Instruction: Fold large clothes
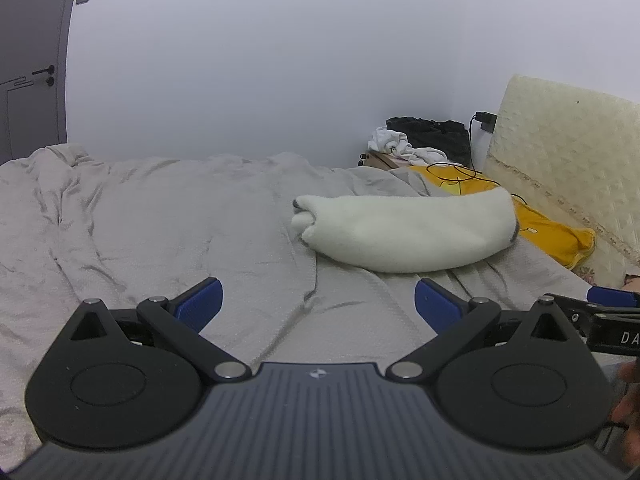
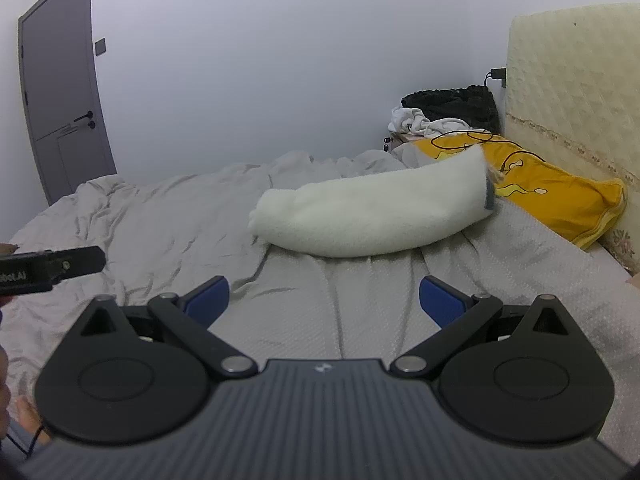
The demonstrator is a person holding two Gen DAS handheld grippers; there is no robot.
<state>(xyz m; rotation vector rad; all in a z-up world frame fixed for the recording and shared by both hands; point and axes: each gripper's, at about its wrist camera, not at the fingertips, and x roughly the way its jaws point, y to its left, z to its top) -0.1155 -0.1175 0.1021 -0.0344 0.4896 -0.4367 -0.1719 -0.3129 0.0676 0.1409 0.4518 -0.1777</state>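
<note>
Door (image 2: 64, 120) first, at nine o'clock in the right wrist view: flat grey panel, dark lever handle, with a small wall switch (image 2: 100, 46) just beside its top corner. Below it a grey quilt (image 2: 160, 216) covers the bed, thin and heavily creased, its weave finely dotted near the cameras.

Both tools hang low over that quilt with nothing between their fingers. The left gripper (image 1: 318, 304) has its blue ribbed pads spread wide, released. The right gripper (image 2: 324, 298) is spread the same way, also released; its blue tip shows at three o'clock in the left wrist view, and the left tool's black side shows at nine o'clock in the right view.

Just past twelve o'clock from both sets of fingers lies the garment (image 2: 372, 216), a white fleecy bundle folded into a long, plump roll. Its long axis runs across the bed, the rounded folded end toward nine o'clock, the flat end with a dark grey trim toward two o'clock and raised slightly. It rests on the quilt, well apart from both grippers.

The trimmed end touches a yellow pillow (image 2: 560, 196), smooth with cartoon print and a black cable across it. Behind sit white and black clothes (image 2: 444, 116) in a heap. At three o'clock stands a cream quilted headboard (image 2: 572, 80).
</note>
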